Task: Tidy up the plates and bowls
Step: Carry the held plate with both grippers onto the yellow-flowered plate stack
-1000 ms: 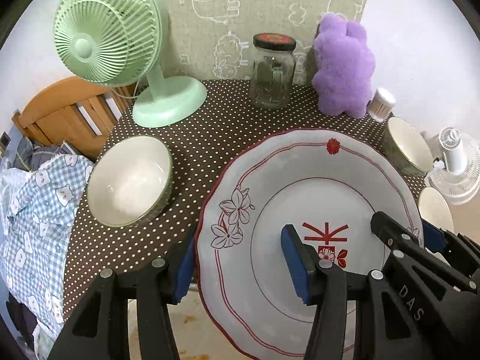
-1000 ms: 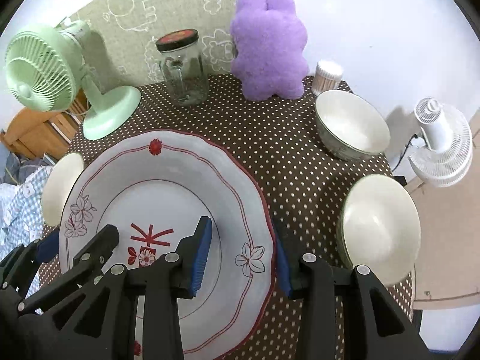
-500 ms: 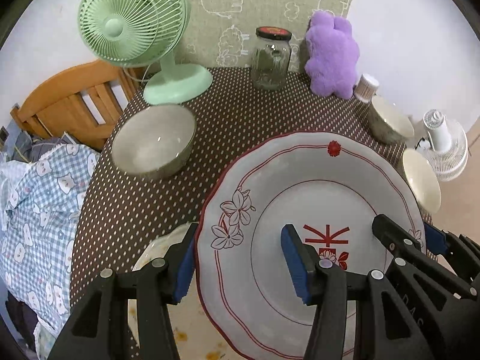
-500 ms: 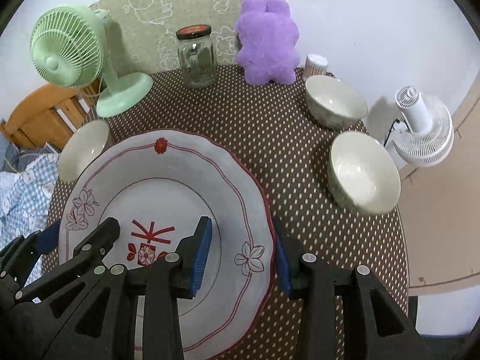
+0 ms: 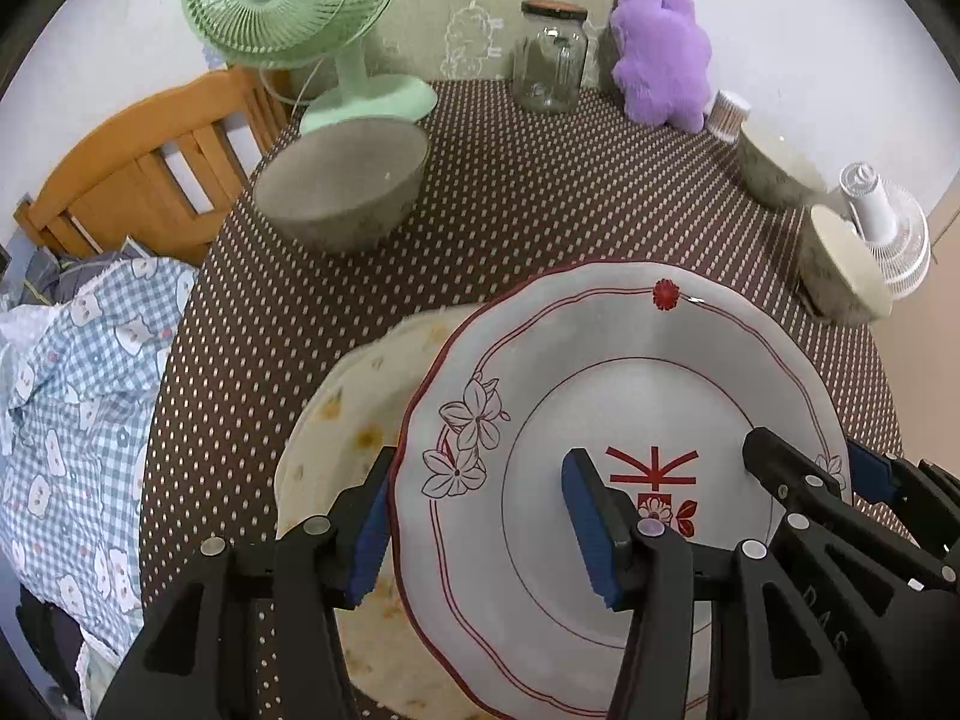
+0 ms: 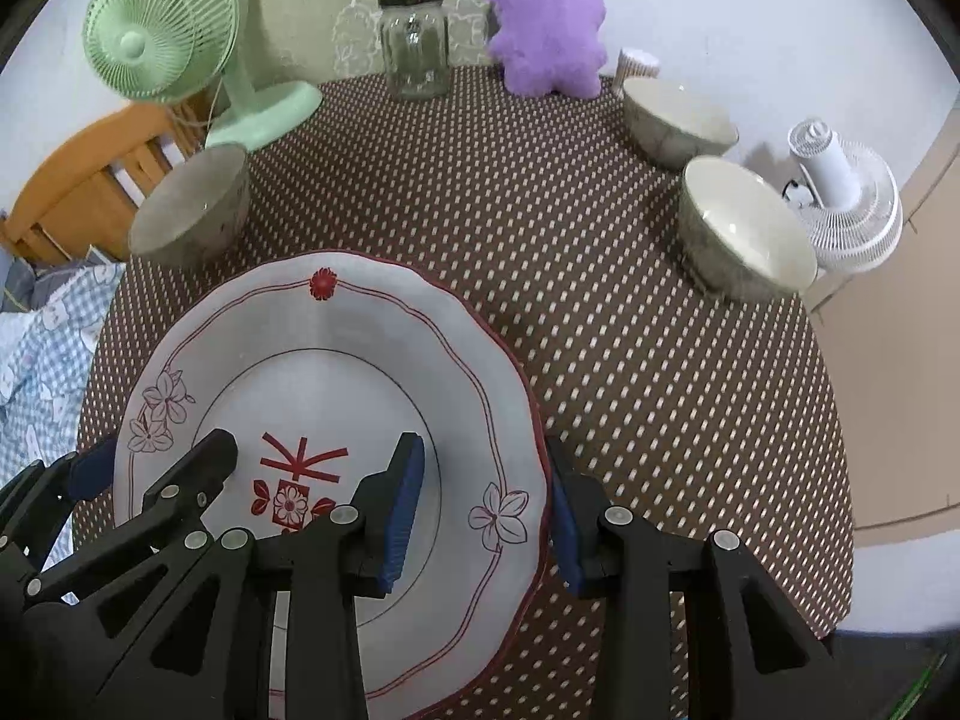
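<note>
Two tools carry one large white plate [image 5: 630, 396] above a round desk [image 6: 600, 300] covered in a brown dotted cloth. The left tool [image 5: 474, 525] is clamped on the plate's left rim, one blue pad under the edge and the other on the inner face. The right tool [image 6: 486, 525] grips the opposite rim in the same way. The plate is round, so it has no long axis; its face is up. Its red motif sits nearest the tools and the small red flower on its rim lies at the far side, toward the wall. In the left wrist view the plate hangs partly over a second, cream plate [image 5: 348, 438] with yellow blotches that lies on the desk at the near left edge; whether the two touch cannot be told.

Three bowls stand upright on the cloth: a grey one [image 6: 192, 210] at the far left, and two [image 6: 678, 114] [image 6: 744, 228] at the right edge, near each other. Along the wall stand a green fan [image 6: 162, 30], a lidded glass jar [image 6: 414, 42], a purple plush toy [image 6: 546, 18] and a small cup of sticks [image 6: 639, 63]. A white fan [image 6: 840, 204] is off the desk to the right, a wooden chair [image 5: 138, 168] and checked cloth [image 5: 72, 390] to the left.
</note>
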### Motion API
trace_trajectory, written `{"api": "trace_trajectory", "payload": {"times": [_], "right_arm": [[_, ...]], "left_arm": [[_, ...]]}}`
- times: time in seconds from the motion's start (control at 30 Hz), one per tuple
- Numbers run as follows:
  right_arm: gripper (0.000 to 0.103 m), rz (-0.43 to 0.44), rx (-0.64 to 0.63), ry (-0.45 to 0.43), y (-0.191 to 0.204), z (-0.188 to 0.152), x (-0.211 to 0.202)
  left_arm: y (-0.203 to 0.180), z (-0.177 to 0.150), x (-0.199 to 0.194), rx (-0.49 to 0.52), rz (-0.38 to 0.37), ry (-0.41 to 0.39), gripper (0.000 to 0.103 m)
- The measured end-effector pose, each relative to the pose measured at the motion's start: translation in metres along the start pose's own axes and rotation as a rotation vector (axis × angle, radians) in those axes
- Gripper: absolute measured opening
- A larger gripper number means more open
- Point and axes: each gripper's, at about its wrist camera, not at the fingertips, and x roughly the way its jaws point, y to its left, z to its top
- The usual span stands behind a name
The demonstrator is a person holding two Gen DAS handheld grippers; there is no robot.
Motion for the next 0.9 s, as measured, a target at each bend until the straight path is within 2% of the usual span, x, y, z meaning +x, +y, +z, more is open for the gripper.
{"api": "trace_trajectory", "payload": {"times": [0.37, 0.9], "right_arm": [[0.043, 0.013, -0.014, 0.040, 0.032, -0.028, 0.016], [0.043, 0.008, -0.003, 0.062, 0.039, -0.027, 0.031]], "left_arm": [[0.026, -0.021, 0.014, -0.008, 0.020, 0.031, 0.054], [0.026, -0.023, 0.022, 0.051, 0.076, 0.027, 0.055]]}}
